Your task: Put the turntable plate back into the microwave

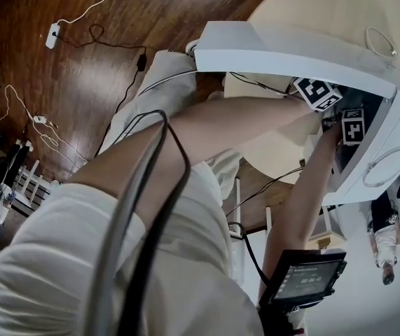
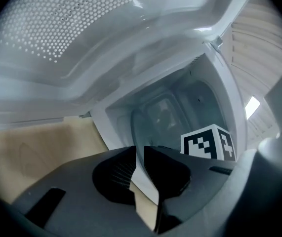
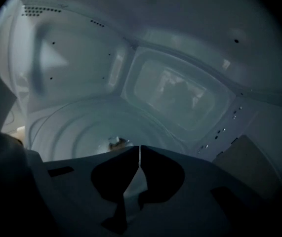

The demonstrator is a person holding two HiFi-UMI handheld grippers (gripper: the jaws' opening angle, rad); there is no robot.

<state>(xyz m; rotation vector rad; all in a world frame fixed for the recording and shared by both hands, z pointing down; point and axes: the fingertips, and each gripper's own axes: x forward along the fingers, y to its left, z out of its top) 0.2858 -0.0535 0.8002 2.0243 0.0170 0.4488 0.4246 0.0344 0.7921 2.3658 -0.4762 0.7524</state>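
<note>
White-walled and dim inside, the microwave (image 1: 284, 47) stands open on a pale round table (image 1: 340, 5) as both my arms reach into its mouth. My left gripper (image 2: 140, 151) has its jaws drawn nearly together, with only a thin gap between them. They pinch the near rim of the glass turntable plate (image 2: 150, 125), whose curved edge runs up from between the tips into the cavity. The perforated door (image 2: 96, 28) fills the upper part of the left gripper view. The marker cube (image 2: 211, 143) of my right gripper (image 3: 140, 151) shows just beside the plate. That right gripper is further inside, its jaws fully together, tips touching, with nothing between them. Ahead of them the plate's concentric rings spread low across the cavity floor, and a small brownish hub (image 3: 113, 142) shows just beyond the tips. A rounded back wall panel (image 3: 173, 93) closes the scene behind. Whether the plate is seated on the hub I cannot tell.
</note>
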